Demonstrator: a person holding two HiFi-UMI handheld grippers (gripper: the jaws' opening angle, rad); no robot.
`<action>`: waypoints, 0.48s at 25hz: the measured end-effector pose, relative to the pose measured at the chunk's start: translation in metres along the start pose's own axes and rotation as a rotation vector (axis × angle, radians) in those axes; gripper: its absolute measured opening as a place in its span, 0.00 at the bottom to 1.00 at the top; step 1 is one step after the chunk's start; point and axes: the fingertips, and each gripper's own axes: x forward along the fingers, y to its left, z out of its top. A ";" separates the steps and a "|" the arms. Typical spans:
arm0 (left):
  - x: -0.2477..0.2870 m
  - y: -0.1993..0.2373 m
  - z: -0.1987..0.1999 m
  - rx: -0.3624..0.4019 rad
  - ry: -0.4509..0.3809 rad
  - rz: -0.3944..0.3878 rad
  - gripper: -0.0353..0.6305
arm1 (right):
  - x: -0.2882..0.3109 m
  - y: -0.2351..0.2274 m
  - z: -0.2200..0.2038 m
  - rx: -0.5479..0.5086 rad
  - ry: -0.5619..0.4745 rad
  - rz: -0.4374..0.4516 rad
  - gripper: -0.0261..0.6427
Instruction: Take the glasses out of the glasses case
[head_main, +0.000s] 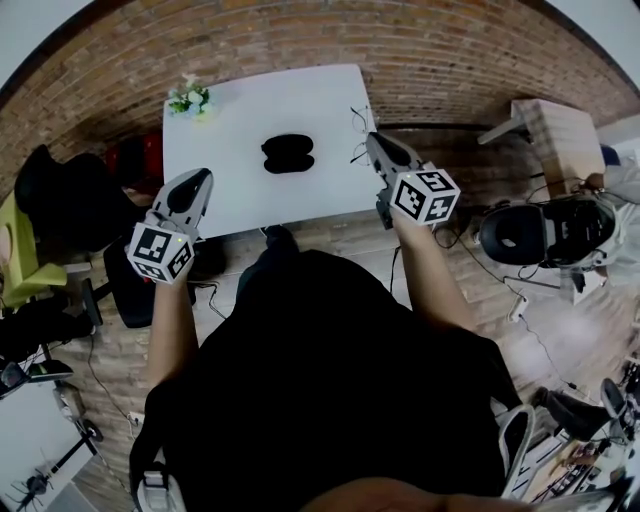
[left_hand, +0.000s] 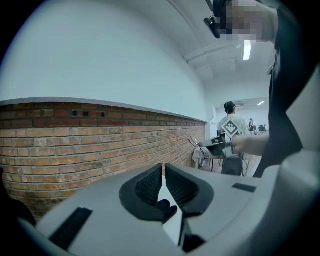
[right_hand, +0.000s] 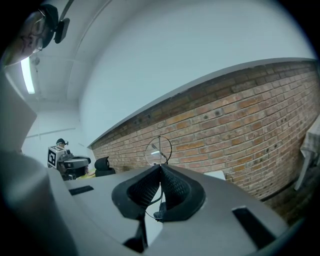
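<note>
A black glasses case (head_main: 288, 153) lies open in the middle of the white table (head_main: 230, 120). My right gripper (head_main: 372, 140) hovers over the table's right edge, shut on the thin wire glasses (head_main: 357, 135), well clear of the case. In the right gripper view a round lens (right_hand: 158, 151) sticks up just beyond the shut gripper (right_hand: 160, 166), which pinches the frame. My left gripper (head_main: 200, 178) hangs over the table's front left part, left of the case; its jaws (left_hand: 163, 166) are shut with nothing between them. The left gripper view also catches the glasses (left_hand: 194, 141), held out toward the brick wall.
A small flower pot (head_main: 188, 98) stands at the table's far left corner. Black chairs (head_main: 55, 190) sit to the left. To the right are a wooden table (head_main: 560, 135), dark gear (head_main: 540, 232) and floor cables. Another person (left_hand: 231, 125) stands far off.
</note>
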 end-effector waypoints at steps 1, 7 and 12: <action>0.000 0.001 0.000 -0.002 -0.001 0.002 0.09 | 0.001 0.000 0.001 -0.002 0.000 0.000 0.07; 0.003 0.011 -0.001 -0.010 -0.005 0.016 0.09 | 0.011 -0.004 0.005 -0.011 0.010 0.002 0.07; 0.005 0.023 -0.001 -0.017 -0.014 0.039 0.09 | 0.022 -0.006 0.001 -0.010 0.026 0.004 0.07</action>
